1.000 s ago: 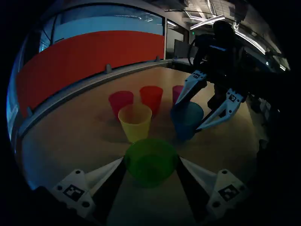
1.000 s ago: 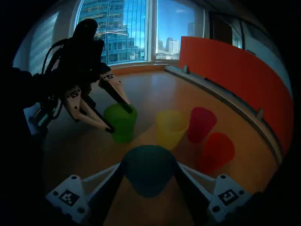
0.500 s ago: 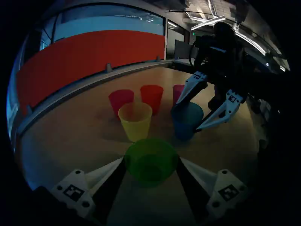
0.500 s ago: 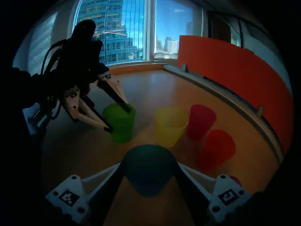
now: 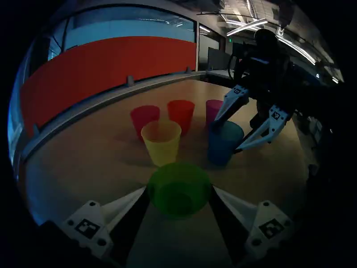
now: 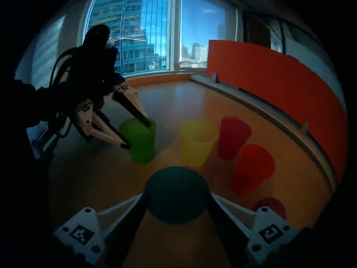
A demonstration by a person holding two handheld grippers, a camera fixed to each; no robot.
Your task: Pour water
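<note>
Blue cup [image 6: 176, 209] clenched by right tool [image 6: 176, 196], green cup [image 5: 178, 202] by left tool [image 5: 178, 190], amid table [image 5: 89, 154].

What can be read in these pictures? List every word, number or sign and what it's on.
No words or numbers can be read.
Square black-and-white markers on the fingers of the left gripper and right gripper: coded patterns, not text.
The green cup and blue cup: plain, no print.

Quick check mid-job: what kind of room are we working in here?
Probably an upper-floor office in a city high-rise: tall windows looking onto glass towers, a long wooden table with a red partition along its edge, and strip lights on the ceiling.
</note>
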